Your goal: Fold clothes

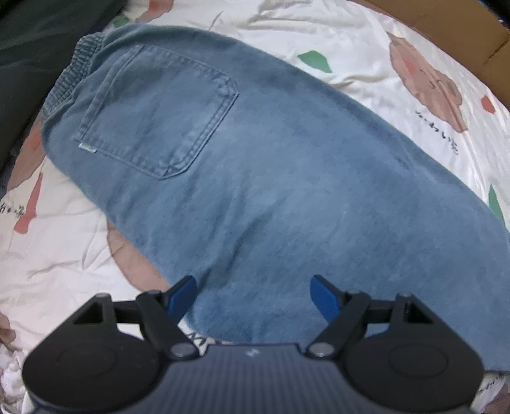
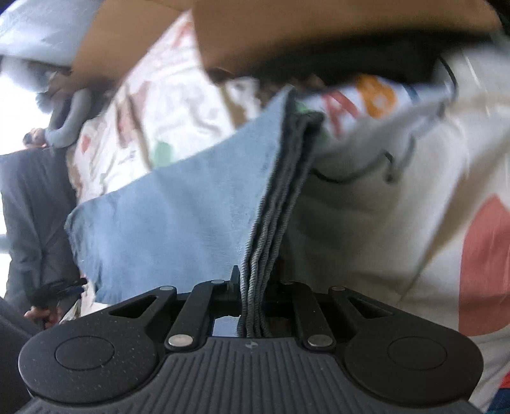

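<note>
A cream bedsheet (image 1: pixel 366 41) printed with brown cartoon animals, green leaves, red shapes and small black script covers the work surface. Brown cardboard (image 1: pixel 452 28) borders its upper right edge; a dark fabric mass (image 1: pixel 38 41) lies at upper left. In the right wrist view, cardboard panels (image 2: pixel 318 28) stand beyond the sheet, and bright daylight (image 2: pixel 16 111) enters at far left.

Cartoon-print bedsheet (image 1: pixel 366 41); blue denim trousers (image 1: pixel 287 191) spread flat.
</note>
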Demonstrator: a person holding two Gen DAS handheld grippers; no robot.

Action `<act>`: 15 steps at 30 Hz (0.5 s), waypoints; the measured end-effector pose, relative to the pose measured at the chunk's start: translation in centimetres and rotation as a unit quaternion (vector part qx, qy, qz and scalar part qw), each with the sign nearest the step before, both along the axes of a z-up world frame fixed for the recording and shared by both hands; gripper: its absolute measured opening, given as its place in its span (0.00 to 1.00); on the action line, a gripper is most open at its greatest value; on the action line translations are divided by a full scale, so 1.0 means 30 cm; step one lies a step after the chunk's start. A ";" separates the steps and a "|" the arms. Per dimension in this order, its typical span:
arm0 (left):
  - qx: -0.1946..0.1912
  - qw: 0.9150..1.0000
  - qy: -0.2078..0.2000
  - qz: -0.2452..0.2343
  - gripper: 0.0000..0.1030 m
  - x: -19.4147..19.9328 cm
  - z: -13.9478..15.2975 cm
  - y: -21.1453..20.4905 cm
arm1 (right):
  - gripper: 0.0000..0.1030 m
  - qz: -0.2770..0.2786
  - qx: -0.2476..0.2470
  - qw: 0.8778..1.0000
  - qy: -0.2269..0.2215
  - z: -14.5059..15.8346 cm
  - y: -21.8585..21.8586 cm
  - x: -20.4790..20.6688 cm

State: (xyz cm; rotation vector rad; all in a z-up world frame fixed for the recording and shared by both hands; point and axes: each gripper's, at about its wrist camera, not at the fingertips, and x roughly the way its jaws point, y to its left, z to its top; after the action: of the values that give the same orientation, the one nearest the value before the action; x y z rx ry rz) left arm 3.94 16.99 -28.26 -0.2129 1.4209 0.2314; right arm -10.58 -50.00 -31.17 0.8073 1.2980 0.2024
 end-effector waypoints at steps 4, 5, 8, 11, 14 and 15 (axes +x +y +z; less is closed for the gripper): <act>-0.005 1.000 -0.009 -0.006 0.78 0.018 0.006 -0.011 | 0.08 0.003 -0.005 1.000 -0.010 0.101 0.015 0.030; -0.006 1.000 -0.012 -0.007 0.78 0.022 0.007 -0.013 | 0.08 0.003 -0.006 1.000 -0.010 0.120 0.022 0.038; -0.009 1.000 -0.016 -0.015 0.78 0.033 0.007 -0.021 | 0.08 0.002 -0.015 1.000 0.004 0.160 0.031 0.057; -0.010 1.000 -0.017 -0.024 0.78 0.041 0.006 -0.032 | 0.08 0.004 -0.024 1.000 0.015 0.200 0.039 0.075; -0.017 0.999 -0.023 -0.031 0.78 0.052 0.011 -0.043 | 0.08 0.013 -0.025 1.000 -0.001 0.262 0.040 0.088; -0.022 0.999 -0.024 -0.034 0.78 0.056 0.013 -0.048 | 0.08 0.015 -0.026 1.000 -0.008 0.289 0.040 0.093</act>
State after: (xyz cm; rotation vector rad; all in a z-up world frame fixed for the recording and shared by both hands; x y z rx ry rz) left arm 5.62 15.56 -27.88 -0.2055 1.3834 0.1380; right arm -7.80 -48.81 -22.51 0.7412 1.2963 0.1989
